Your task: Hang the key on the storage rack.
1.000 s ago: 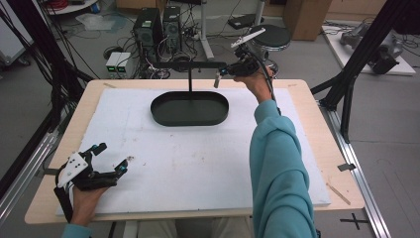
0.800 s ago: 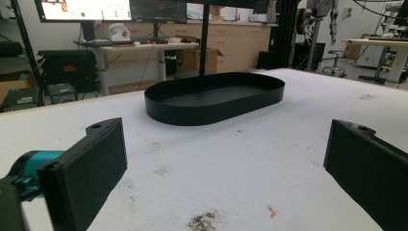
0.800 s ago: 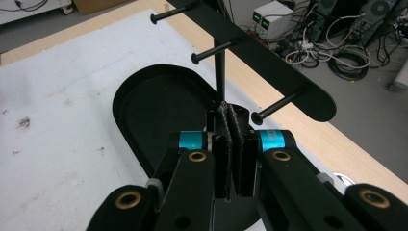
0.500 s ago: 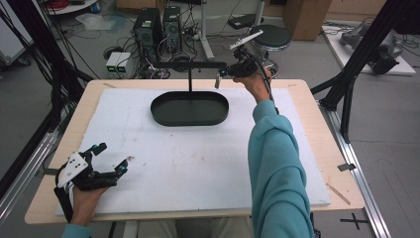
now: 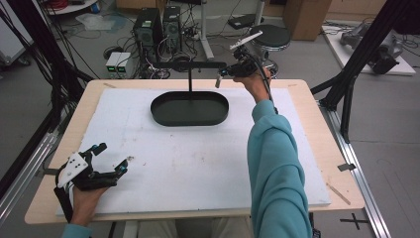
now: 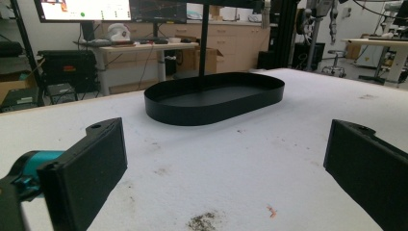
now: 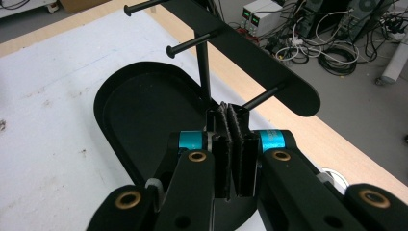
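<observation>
The right gripper [image 7: 232, 120] has its jaws pressed together with nothing visible between them, raised beside the end peg [image 7: 263, 97] of the black stand's crossbar [image 5: 190, 64] (the peg is just past the fingertips). Below lies the oval black tray [image 5: 189, 108]. The left gripper [image 5: 101, 159] rests wide open near the table's front corner, well apart from the tray.
</observation>
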Tool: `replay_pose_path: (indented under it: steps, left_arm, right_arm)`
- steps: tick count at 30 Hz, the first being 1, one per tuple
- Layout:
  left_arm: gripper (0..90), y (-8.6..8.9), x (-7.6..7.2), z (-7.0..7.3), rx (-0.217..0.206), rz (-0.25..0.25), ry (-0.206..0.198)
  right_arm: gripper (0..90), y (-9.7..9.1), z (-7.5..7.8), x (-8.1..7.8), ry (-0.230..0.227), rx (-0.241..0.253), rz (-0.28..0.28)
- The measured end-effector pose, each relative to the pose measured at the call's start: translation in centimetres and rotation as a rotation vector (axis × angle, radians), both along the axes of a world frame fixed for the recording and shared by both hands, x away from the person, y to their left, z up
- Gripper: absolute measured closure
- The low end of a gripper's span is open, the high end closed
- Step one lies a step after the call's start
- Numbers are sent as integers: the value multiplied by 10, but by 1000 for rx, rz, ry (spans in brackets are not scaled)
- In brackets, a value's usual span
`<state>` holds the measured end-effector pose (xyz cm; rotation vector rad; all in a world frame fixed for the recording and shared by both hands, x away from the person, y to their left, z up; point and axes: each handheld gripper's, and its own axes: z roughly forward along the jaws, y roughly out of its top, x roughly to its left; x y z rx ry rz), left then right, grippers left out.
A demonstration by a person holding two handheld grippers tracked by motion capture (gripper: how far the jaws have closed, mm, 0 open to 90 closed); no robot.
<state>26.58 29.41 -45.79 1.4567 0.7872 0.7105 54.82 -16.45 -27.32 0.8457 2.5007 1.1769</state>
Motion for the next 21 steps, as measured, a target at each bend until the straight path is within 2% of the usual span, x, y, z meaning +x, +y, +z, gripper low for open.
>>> replay_pose_path:
  steps: [21]
  left_arm:
    - [17, 0, 0, 0, 4, 0, -1]
  right_arm:
    - [886, -5, -4, 8, -28, 11, -22]
